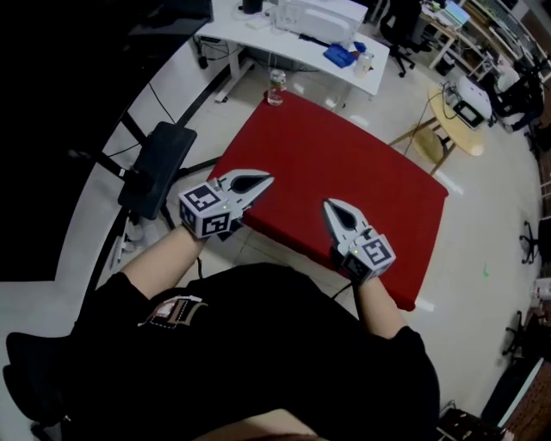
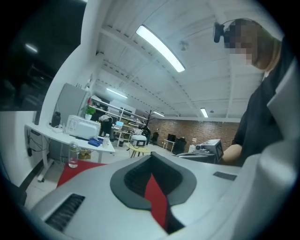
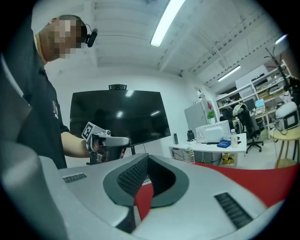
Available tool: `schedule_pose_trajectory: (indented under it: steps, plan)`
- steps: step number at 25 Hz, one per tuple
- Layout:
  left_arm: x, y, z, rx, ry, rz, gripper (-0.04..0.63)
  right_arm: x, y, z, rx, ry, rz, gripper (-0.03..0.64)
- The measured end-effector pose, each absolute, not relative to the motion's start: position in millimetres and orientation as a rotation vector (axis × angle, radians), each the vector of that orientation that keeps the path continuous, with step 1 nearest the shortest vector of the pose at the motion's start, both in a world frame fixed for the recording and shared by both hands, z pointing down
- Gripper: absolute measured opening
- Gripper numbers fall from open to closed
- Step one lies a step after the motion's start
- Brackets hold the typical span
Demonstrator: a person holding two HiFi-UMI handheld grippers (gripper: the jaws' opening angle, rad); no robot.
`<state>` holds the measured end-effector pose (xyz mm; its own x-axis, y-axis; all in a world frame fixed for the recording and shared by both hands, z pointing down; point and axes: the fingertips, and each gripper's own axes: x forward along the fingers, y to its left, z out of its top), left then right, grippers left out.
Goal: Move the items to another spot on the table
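I was looking into an open lab-office: a white desk (image 1: 258, 39) carrying a boxy white machine (image 1: 318, 17) at the head view's top, office chairs (image 1: 400, 30) upper right, a big dark monitor (image 3: 119, 117) and ceiling strip lights (image 2: 159, 48).

Long ceiling lamps (image 2: 159, 48) give bright, even light; shadows are soft. Strong fisheye bending and black corners in all views.

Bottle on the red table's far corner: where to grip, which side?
Grip the bottle at mid-body, coming level from the near side: it stands upright and round at the red table's far corner. The left gripper is nearer; its shut jaws must open first.
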<state>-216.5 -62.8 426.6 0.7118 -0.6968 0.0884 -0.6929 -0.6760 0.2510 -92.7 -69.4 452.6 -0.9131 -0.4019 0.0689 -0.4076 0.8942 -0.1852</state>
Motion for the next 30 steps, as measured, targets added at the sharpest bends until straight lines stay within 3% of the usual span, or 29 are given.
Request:
schedule_pose_trajectory:
  steps: [11,22,30]
  plan:
    - [-313,-194,471,2.570,-1.395,0.087,-0.008,-209,-239,485,0.455,-3.044,0.220,-0.011]
    - [-414,-328,522,2.485,-1.479,-0.084,-0.008,-313,-401,559,0.661,-2.849,0.190,0.025]
    - [-445,-350,605,2.397,-1.385,0.030,-0.008,-381,-505,651,0.823,-2.649,0.286,0.303]
